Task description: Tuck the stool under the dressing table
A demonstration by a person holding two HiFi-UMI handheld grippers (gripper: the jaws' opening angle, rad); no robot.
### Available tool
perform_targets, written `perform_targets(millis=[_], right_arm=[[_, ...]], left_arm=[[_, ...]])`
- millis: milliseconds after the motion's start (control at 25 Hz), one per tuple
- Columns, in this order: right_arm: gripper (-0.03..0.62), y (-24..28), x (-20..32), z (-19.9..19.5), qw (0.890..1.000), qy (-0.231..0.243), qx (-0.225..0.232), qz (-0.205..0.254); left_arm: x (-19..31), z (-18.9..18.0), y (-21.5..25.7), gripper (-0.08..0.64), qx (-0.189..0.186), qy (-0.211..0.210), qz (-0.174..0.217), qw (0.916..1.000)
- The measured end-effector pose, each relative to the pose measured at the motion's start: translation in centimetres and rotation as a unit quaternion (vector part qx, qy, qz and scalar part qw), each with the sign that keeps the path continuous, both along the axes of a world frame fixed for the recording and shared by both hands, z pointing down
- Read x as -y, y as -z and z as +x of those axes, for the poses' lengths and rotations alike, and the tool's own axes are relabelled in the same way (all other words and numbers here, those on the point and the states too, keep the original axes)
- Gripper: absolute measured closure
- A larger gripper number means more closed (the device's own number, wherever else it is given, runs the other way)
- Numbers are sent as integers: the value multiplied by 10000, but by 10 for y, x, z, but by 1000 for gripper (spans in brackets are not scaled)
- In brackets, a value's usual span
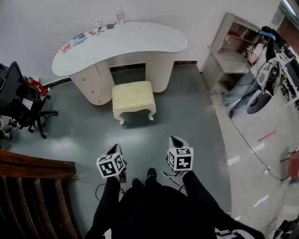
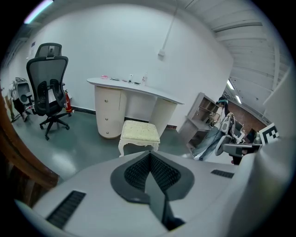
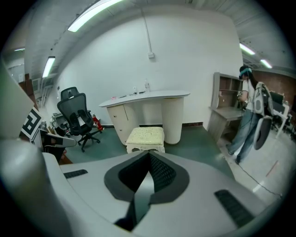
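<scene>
A grey-green floor (image 1: 187, 116) fills most of the head view, running back to a white wall (image 1: 46, 18). Against that wall stands the dressing table (image 1: 161, 70), white, with a kidney-shaped tabletop (image 1: 149, 39) over a drawer pedestal on the left and a rounded pedestal on the right. A dark wooden railing (image 1: 32, 196) cuts across the lower left corner. Left of the table is a black office chair (image 1: 21, 100) on castors; to the right, well apart from the table, are a pale shelf unit (image 1: 229, 51) and a person (image 1: 252, 88) beside it.

The stool (image 1: 133, 99) — cream cushion, white curved legs — stands upright on the floor just in front of the gap between the two pedestals. Its seat is out in the open, not under the tabletop.

The left gripper (image 2: 150, 173) and the right gripper (image 3: 147, 173) are held side by side near the person's body, well short of the stool and pointed toward it. Each has its jaws pressed together with nothing between them.

On the tabletop's back edge stands a small clear bottle (image 1: 119, 14), with a few flat cards — too small to identify — spread to its left.
</scene>
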State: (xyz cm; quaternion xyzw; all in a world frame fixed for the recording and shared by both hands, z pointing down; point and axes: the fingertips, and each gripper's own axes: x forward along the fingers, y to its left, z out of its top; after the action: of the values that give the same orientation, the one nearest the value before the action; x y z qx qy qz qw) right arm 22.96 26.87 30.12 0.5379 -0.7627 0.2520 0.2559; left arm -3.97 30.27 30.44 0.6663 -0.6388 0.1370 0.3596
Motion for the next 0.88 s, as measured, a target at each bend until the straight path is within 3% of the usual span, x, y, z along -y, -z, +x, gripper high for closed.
perform_targets(millis=[440, 880], right_arm=[[589, -4, 14, 43, 9991, -388, 118, -134], [589, -13, 29, 43, 9994, -279, 1, -216]], left_arm=[[17, -7, -2, 552, -160, 590, -7, 9981], [37, -7, 0, 552, -26, 594, -135, 9981]])
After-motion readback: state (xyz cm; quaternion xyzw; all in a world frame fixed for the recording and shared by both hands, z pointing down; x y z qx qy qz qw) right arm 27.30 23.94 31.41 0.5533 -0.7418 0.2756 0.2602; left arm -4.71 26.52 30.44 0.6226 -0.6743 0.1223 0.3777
